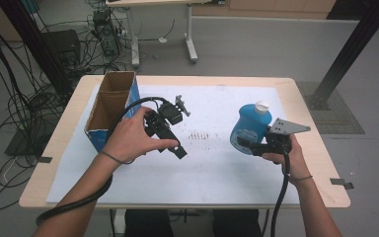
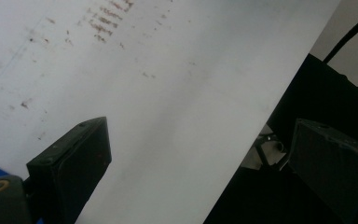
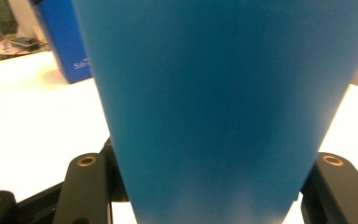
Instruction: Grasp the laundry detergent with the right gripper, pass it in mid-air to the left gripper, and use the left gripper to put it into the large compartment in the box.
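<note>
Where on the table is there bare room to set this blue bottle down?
The widest free patch is the white sheet between the left gripper and the right gripper gripping the blue bottle, plus the whole near edge. The left side is crowded by the cardboard box.

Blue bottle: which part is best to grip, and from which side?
The wide lower body of the blue bottle, from its right side, level. The right gripper is shut on it there; the right gripper view shows broad walls between the jaws. The white cap looks too small for a steady hold.

blue box (image 3: 70, 46), white lettering on its side, cut off, unreadable
</note>
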Demonstrator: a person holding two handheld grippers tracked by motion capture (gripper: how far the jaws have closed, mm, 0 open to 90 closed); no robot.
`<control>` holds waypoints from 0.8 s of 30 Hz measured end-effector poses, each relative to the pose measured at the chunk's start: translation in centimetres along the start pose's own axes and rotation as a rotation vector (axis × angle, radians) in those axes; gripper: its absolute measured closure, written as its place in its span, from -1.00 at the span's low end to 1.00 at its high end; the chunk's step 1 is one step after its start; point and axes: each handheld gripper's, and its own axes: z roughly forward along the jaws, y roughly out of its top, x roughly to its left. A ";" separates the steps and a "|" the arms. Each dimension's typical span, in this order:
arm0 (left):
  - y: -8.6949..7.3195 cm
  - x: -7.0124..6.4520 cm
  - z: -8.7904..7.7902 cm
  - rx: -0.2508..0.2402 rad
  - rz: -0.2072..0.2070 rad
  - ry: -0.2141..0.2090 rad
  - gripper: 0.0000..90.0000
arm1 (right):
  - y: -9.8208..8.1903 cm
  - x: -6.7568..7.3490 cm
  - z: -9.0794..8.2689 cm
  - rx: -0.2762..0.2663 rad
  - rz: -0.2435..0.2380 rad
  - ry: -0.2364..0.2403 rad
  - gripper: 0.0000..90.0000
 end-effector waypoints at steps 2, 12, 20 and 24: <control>-0.1 0.1 -0.2 -0.004 0.002 0.000 -0.86 | 0.1 0.0 0.1 0.000 -0.005 0.006 -0.10; -0.5 0.3 -1.5 -0.004 0.047 0.002 -0.86 | 0.9 0.2 1.5 0.000 -0.017 0.114 -0.10; 0.1 0.0 -2.8 0.011 0.082 0.013 -0.87 | 1.5 0.5 2.3 -0.002 -0.036 0.172 -0.10; 0.4 -0.1 -3.5 0.004 0.110 0.006 -0.87 | 1.6 0.7 2.7 -0.004 -0.041 0.199 -0.10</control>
